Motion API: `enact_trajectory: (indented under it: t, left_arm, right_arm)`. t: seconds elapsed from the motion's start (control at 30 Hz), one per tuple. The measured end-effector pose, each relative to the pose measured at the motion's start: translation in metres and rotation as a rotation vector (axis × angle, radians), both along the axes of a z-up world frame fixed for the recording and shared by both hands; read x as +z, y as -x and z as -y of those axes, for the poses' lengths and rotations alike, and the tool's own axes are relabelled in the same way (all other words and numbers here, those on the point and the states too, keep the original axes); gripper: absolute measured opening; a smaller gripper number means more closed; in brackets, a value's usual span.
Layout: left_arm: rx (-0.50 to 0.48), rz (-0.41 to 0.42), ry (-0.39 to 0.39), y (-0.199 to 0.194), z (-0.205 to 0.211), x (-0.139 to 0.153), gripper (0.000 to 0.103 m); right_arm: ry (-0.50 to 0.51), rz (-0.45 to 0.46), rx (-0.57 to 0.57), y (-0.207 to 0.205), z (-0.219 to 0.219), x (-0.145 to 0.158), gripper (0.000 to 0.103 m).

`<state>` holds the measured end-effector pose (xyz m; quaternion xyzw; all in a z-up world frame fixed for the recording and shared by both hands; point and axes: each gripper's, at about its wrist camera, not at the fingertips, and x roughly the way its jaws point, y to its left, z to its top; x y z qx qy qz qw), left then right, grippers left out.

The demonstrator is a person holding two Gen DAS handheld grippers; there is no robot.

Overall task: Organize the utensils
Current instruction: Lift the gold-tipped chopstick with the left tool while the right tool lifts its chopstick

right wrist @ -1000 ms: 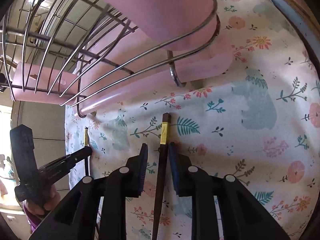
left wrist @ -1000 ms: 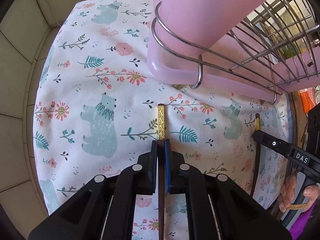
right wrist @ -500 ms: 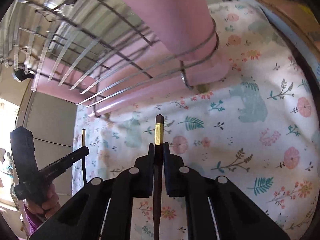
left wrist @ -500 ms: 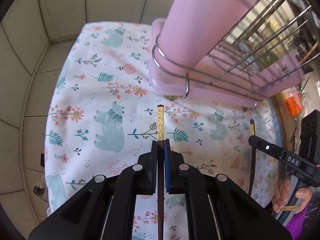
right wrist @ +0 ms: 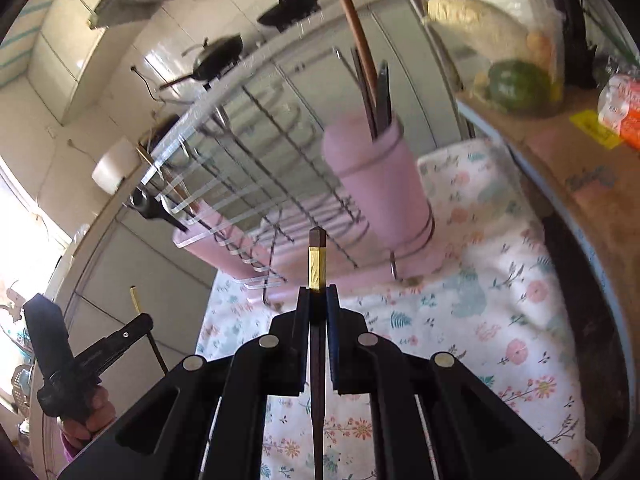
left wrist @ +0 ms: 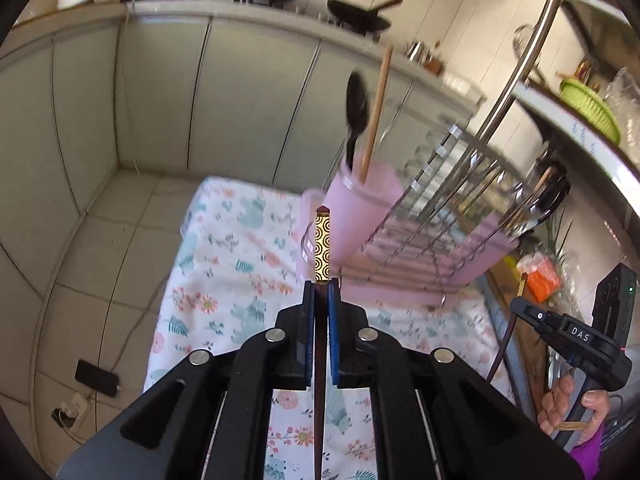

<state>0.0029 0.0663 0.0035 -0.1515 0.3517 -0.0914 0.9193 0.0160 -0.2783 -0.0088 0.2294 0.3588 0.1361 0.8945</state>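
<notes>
Biggest worry: the pink cup (left wrist: 362, 216) on the dish rack (left wrist: 440, 216) already holds a spoon and stick, so my chopsticks could snag. Left fingers (left wrist: 321, 292) pinch one chopstick (left wrist: 322, 248), right fingers (right wrist: 318, 296) the other (right wrist: 317, 264); both are airborne, long axes along the fingers, gold ends aimed rackward.

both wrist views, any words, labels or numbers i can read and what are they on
"DAS": white letters on the black right claw, seen from the left wrist view.
Blue handwriting on the white shelf edge: too blurred to read.
Print on the orange packet: too blurred to read.
Mark on the yellow sticker on the brown board: too blurred to read.
Nothing else carries text.
</notes>
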Motion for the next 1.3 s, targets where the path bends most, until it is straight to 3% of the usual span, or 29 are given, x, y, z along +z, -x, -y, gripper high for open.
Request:
enact_trajectory:
  t: [0.4,0.9,1.17,1.3]
  left_arm:
    - [0.031,0.199,0.015,0.025,0.0,0.062,0.005]
    - [0.096,0.361,0.042,0.021,-0.002,0.127,0.005]
    - [0.122,0.493,0.0,0.013,0.006,0.165,0.005]
    - [0.123,0.53,-0.019,0.004,0.011,0.174,0.005]
  right_arm:
    - [0.047,0.248,-0.089,0.034,0.016,0.06,0.008]
    - [0.05,0.594,-0.245,0.054,0.043,0.137,0.008]
    - [0.033,0.731,-0.312,0.052,0.058,0.173,0.008]
    - [0.035,0.754,-0.334,0.042,0.064,0.177,0.008]
